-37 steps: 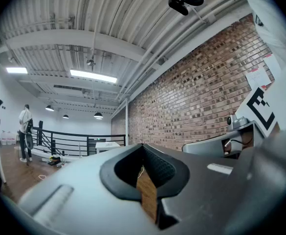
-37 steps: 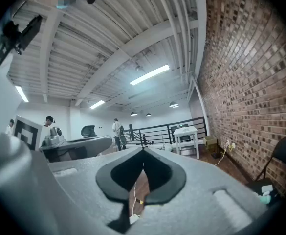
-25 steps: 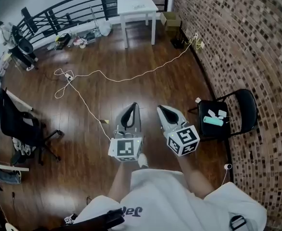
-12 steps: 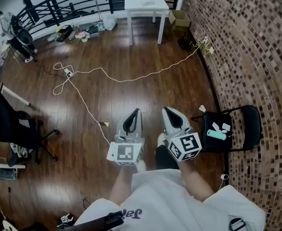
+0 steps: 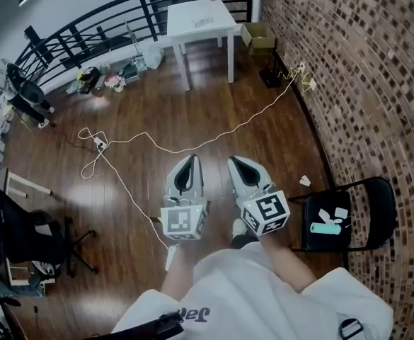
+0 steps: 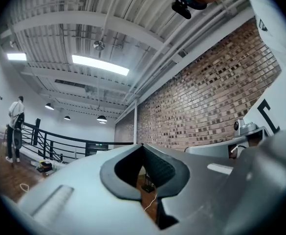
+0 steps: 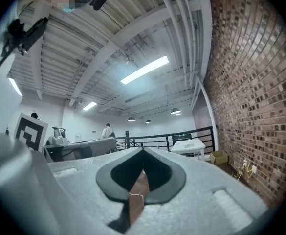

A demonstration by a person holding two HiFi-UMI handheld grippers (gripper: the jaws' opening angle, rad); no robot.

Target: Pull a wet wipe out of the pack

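In the head view my left gripper (image 5: 190, 159) and right gripper (image 5: 233, 160) are held side by side in front of my body, level above the wooden floor. Both are shut with nothing between the jaws. The left gripper view has the left gripper's (image 6: 143, 145) tips meeting against a brick wall. The right gripper view has the right gripper's (image 7: 143, 150) tips closed, with a white table (image 7: 187, 145) beyond. I cannot make out a wet wipe pack for certain. A small flat thing (image 5: 204, 21) lies on the far white table (image 5: 224, 25).
A black folding chair (image 5: 369, 190) at the right by the brick wall (image 5: 376, 83) holds a teal tube (image 5: 325, 228) and white bits. A white cable (image 5: 157, 144) snakes over the floor. A cardboard box (image 5: 257, 36), black railing (image 5: 86, 30) and an office chair (image 5: 23, 236) stand around.
The person has walked forward across the floor. The black chair has slid down and to the right in view. Both grippers stay shut in the same pose before the body.
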